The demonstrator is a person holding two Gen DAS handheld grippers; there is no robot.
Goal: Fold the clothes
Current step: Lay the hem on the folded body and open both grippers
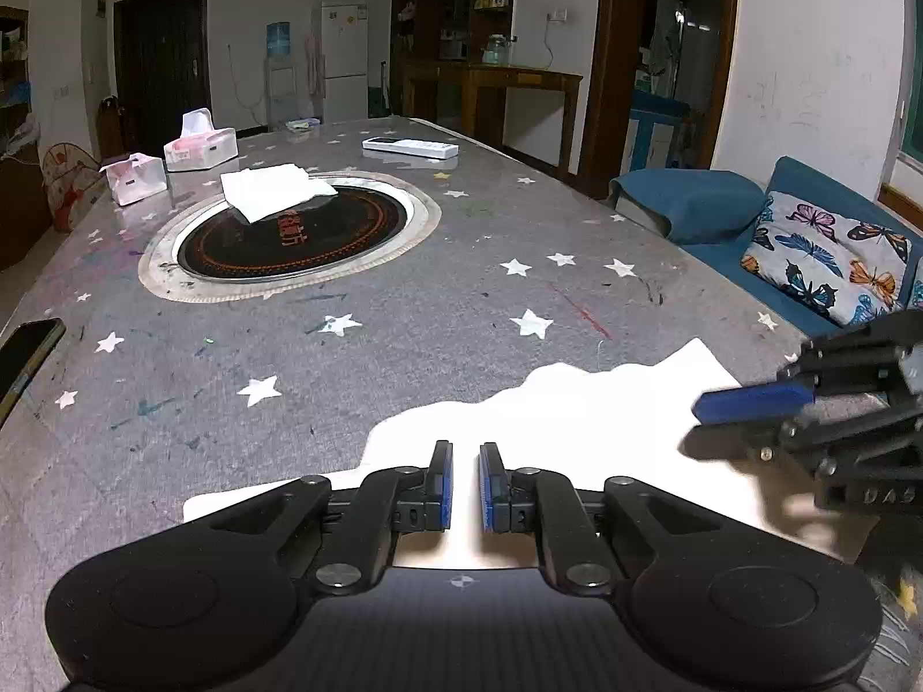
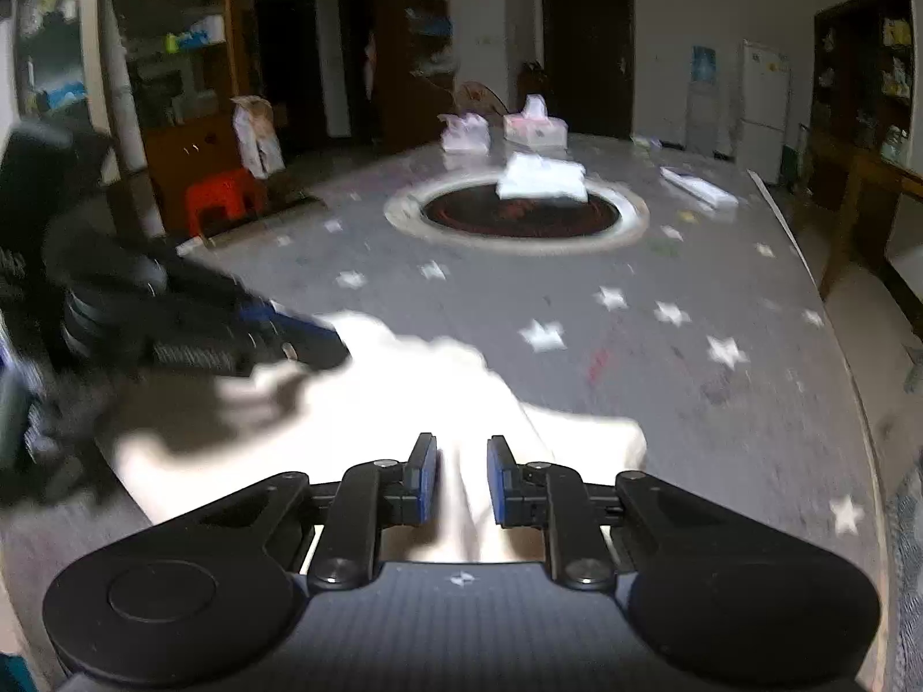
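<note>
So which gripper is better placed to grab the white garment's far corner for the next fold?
Right, probably. In the left wrist view the right gripper hovers beside the far corner of the white garment. The left gripper, jaws slightly apart, sits over the near middle.

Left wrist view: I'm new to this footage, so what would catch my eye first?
The bright white garment lying at the near table edge, with the left gripper over it, jaws slightly apart. Farther back, a round black hotplate sunk into the star-patterned table carries a folded white cloth.
</note>
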